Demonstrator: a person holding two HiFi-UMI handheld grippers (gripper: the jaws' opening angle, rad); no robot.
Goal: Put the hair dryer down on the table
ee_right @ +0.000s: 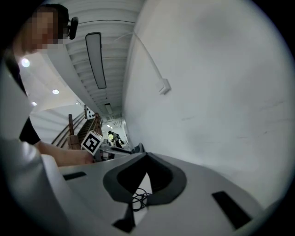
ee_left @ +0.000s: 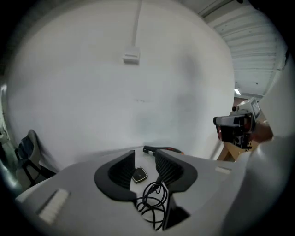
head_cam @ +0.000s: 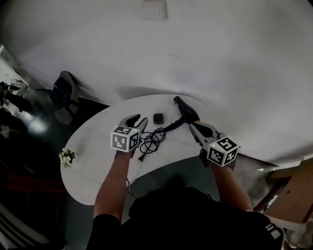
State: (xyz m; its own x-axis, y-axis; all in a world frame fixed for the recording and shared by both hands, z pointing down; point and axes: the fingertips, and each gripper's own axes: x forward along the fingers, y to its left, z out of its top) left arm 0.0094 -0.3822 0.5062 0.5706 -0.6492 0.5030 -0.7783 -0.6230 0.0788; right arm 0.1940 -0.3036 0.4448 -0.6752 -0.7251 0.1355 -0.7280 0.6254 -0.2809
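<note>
Black plastic hair dryer point(head_cam: 184, 111) lies on the white oval table point(head_cam: 95, 163), just beside the right gripper point(head_cam: 193, 126), jaws closed and empty. Left gripper point(head_cam: 137, 120) stands open above the black coiled cord point(head_cam: 152, 140).

A small black square device point(head_cam: 158, 117) lies flat on the white table point(head_cam: 98, 161). At the table's left edge stands a tiny plant with white flowers point(head_cam: 66, 157). A grey-blue chair point(head_cam: 63, 95) stands beyond the table by the white wall point(head_cam: 220, 49). A wall box point(head_cam: 154, 10) sits high on that wall. Wooden furniture point(head_cam: 293, 195) shows at the far right.
</note>
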